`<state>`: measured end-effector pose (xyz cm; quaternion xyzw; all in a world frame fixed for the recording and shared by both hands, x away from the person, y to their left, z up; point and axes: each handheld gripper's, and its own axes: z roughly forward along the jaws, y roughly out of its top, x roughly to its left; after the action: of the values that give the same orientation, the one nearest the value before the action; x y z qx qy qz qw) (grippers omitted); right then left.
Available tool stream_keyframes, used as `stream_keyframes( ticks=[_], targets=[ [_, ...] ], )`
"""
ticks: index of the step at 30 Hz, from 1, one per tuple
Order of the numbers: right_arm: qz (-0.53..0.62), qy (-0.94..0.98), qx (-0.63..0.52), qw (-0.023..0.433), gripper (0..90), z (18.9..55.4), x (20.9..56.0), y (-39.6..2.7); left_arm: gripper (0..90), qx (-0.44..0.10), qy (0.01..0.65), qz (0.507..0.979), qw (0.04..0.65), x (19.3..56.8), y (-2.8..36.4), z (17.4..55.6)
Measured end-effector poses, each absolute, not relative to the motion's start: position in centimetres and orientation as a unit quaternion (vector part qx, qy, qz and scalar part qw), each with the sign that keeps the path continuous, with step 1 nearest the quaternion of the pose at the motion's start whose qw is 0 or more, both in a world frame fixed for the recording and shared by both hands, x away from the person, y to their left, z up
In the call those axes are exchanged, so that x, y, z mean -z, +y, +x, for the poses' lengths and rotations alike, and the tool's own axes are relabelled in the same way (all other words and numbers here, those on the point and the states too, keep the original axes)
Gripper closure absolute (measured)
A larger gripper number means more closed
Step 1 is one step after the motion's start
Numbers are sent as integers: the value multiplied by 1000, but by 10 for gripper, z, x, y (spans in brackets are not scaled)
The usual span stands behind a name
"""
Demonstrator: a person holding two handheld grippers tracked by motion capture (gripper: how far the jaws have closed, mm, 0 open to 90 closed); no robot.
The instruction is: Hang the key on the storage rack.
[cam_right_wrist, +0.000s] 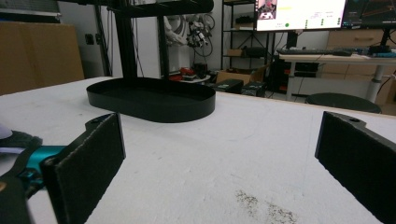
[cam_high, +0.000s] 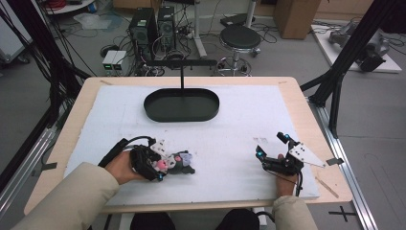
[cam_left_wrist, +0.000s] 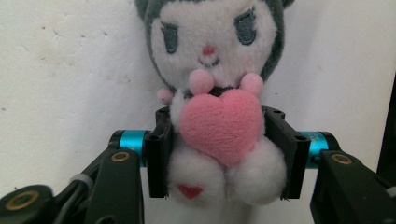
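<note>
A small plush doll (cam_left_wrist: 219, 88) with a grey hood, white face and a pink heart on its chest lies on the white mat. My left gripper (cam_left_wrist: 224, 158) is shut on the doll's body, one jaw pad on each side of the heart. From above, the doll (cam_high: 176, 162) lies at the front left of the mat with the left gripper (cam_high: 154, 165) over it. My right gripper (cam_high: 273, 146) rests at the front right, open, with nothing between its pads (cam_right_wrist: 88, 163).
A black oval tray (cam_high: 182, 105) sits at the back middle of the mat (cam_high: 239, 124), with a black stand post behind it. In the right gripper view the tray (cam_right_wrist: 152, 100) lies ahead to the left. A stool and computer cases stand beyond the table.
</note>
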<state>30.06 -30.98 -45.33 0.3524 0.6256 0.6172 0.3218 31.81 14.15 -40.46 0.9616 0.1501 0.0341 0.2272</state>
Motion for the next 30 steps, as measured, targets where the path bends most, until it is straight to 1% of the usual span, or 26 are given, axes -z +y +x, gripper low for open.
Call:
stream_keyframes(
  ticks=[7,11,19,24,30],
  targets=[
    [352,626,-617,322,7,301,453,-310,541,-37,146,960,235,404,144,318],
    [352,626,-617,322,7,301,453,-310,552,-50,150,957,241,401,147,319],
    [353,625,-618,321,7,301,453,-310,570,-100,199,931,289,379,168,327],
    [353,625,-618,321,7,301,453,-310,571,-109,233,912,319,364,182,335],
    [352,626,-617,322,7,301,453,-310,571,-131,278,890,338,346,194,347]
  ],
)
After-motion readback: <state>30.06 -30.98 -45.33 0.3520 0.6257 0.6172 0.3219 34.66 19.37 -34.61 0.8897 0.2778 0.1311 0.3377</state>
